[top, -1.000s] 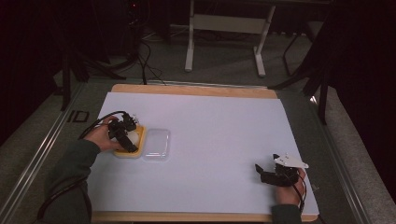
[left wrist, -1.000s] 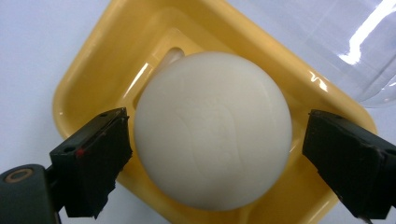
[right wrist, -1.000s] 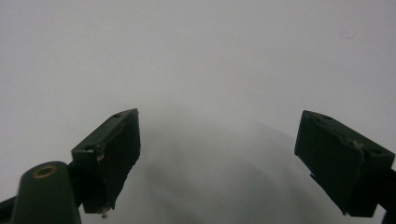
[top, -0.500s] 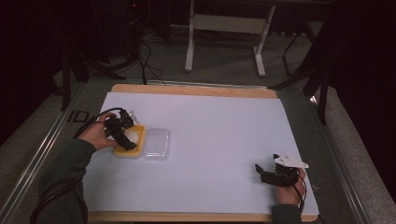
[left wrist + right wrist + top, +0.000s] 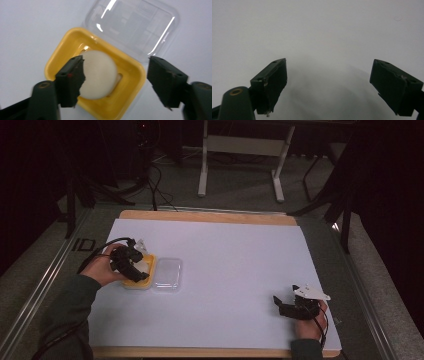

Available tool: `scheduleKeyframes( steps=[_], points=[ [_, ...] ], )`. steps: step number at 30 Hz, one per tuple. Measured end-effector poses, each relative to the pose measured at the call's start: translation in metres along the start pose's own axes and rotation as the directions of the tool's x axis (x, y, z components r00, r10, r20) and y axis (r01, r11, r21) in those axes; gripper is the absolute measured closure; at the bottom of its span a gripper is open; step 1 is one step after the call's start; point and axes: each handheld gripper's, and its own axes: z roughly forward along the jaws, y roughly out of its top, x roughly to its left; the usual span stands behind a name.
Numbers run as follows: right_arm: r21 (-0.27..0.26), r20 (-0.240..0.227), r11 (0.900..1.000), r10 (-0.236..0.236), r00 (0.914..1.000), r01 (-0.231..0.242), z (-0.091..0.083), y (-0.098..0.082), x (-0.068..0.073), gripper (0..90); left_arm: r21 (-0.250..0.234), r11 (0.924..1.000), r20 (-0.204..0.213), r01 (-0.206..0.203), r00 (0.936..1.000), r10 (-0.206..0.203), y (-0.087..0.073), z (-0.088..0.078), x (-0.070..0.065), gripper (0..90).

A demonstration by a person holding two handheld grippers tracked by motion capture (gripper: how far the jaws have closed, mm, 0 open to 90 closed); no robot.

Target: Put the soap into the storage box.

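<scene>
Dark letters that look like "ID" are printed on the grey floor strip (image 5: pixel 82 244) left of the table, and the end of the word is cut off by a black cable. No other writing can be read.

At the left of the high view, a hand in a dark green sleeve (image 5: pixel 67 302) holds the left gripper (image 5: pixel 136 272) over a small square yellow plastic tray (image 5: pixel 142 281). The hand and gripper hide most of the tray there. In the left gripper view, the gripper (image 5: pixel 117 82) has its two black jaws spread wide apart, holding nothing. Between them, down in the tray (image 5: pixel 130 82), lies a smooth, round, cream-white ball like a lump of dough (image 5: pixel 100 75). One jaw covers its left edge. It is hard to tell if the jaw touches it.

Just beside the tray is a clear, shiny plastic lid (image 5: pixel 167 274) with round corners. It lies flat on the big white sheet (image 5: pixel 225 270) that covers the wooden table (image 5: pixel 210 216). Light glints off it in the left gripper view (image 5: pixel 140 27).

Far to the right, near the front edge, the other hand holds the right gripper (image 5: pixel 282 306), which has a pale three-cornered plate on top. In the right gripper view, its jaws (image 5: pixel 328 85) are wide apart too, with plain white sheet and a soft grey shadow between them.
</scene>
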Motion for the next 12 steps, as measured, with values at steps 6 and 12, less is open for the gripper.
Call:
scheduleKeyframes(
  steps=[6,12],
  points=[
    [0.0,0.0,1.0,0.0,1.0,0.0,0.0,0.0,0.0,14.2,-0.045,0.9986,-0.007,-0.03,0.9995,0.029,0.001,0.006,-0.021,36.8],
    [0.001,0.0,1.0,0.002,1.0,-0.002,0.0,0.0,0.0,14.2,-0.123,0.9921,0.011,-0.023,0.9996,0.024,-0.004,0.019,-0.047,37.2]
  ],
)
